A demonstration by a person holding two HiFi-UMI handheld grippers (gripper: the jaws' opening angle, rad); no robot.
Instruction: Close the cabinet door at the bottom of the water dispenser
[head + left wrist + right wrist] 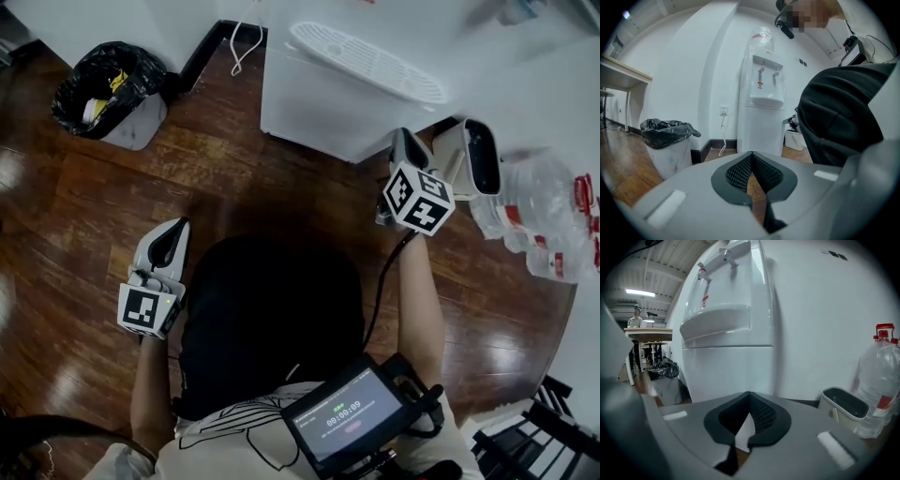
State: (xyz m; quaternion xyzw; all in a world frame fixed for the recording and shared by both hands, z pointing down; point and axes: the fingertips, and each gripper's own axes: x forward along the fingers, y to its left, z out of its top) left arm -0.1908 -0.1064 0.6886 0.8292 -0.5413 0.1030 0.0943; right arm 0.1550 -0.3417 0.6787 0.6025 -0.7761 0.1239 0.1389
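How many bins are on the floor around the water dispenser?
2. A black-bagged bin stands left of the water dispenser; a small white bin sits right of it, beside water bottles. Others may be hidden.

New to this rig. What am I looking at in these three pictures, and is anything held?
There is no robot here. A person wears a head camera and holds a two-jaw gripper in each hand. The top-down picture is the head view. It shows the left gripper and the right gripper above a dark wooden floor. The other two pictures come from a camera riding on each gripper, looking along its jaws. Both pairs of jaws are shut with nothing between them. Ahead stands a white water dispenser. In the head view, a white bin lined with a black bag is at its left, and clear plastic water bottles with red caps are at its right.
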